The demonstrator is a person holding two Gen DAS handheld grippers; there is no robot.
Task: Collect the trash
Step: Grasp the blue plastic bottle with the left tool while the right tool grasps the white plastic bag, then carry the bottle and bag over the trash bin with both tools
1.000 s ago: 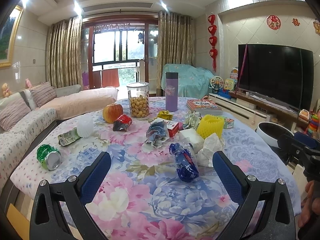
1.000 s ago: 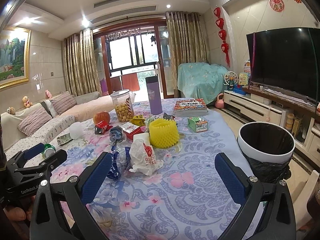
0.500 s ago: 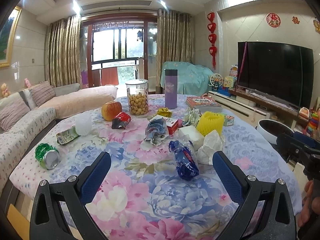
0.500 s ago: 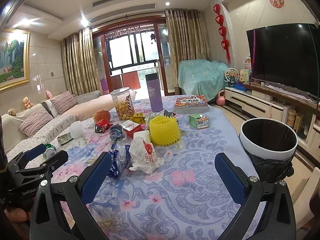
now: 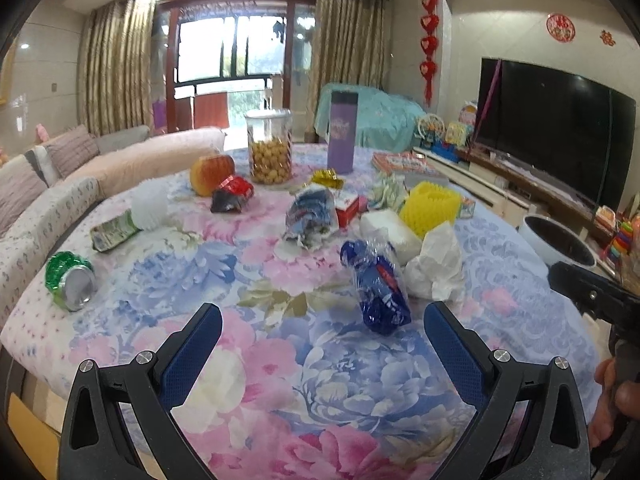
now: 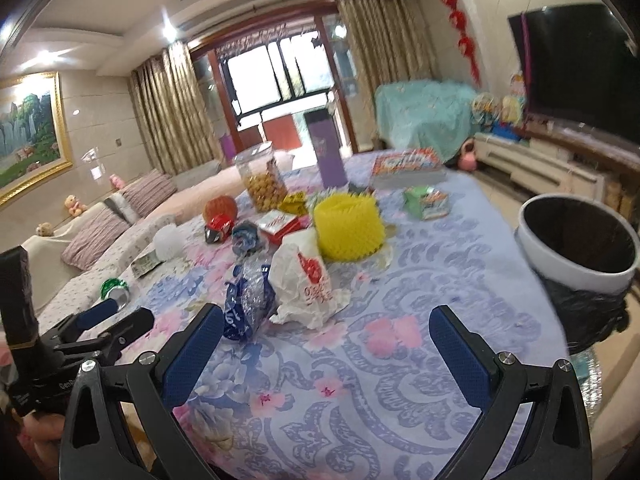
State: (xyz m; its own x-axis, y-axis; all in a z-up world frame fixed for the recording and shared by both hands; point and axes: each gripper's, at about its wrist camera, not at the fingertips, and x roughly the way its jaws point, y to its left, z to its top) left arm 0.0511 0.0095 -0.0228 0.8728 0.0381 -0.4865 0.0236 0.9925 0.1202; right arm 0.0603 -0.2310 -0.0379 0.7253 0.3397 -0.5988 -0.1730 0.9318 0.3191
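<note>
Trash lies across the floral tablecloth (image 5: 304, 372): a blue plastic wrapper (image 5: 378, 286) (image 6: 246, 304), a crumpled white bag with red print (image 6: 308, 284) (image 5: 434, 264), a crushed green can (image 5: 70, 280) (image 6: 114, 290), a green packet (image 5: 114, 234) and a yellow foam sleeve (image 5: 430, 208) (image 6: 348, 226). My left gripper (image 5: 322, 330) hangs open just short of the blue wrapper, nothing between its fingers. My right gripper (image 6: 326, 334) is open too, just in front of the white bag. A white bin with a black liner (image 6: 580, 250) (image 5: 558, 240) stands beside the table on the right.
Farther back stand a jar of round snacks (image 5: 270, 148), a purple flask (image 5: 342, 132), an apple (image 5: 210, 168), a red wrapper (image 5: 232, 198) and books (image 6: 406, 166). A sofa (image 5: 48, 188) runs along the left. A TV (image 5: 556, 128) and low cabinet are on the right.
Both grippers have moved forward over the table, so the trash looms larger. The right view has tilted and swung a little left, toward the white bag.
</note>
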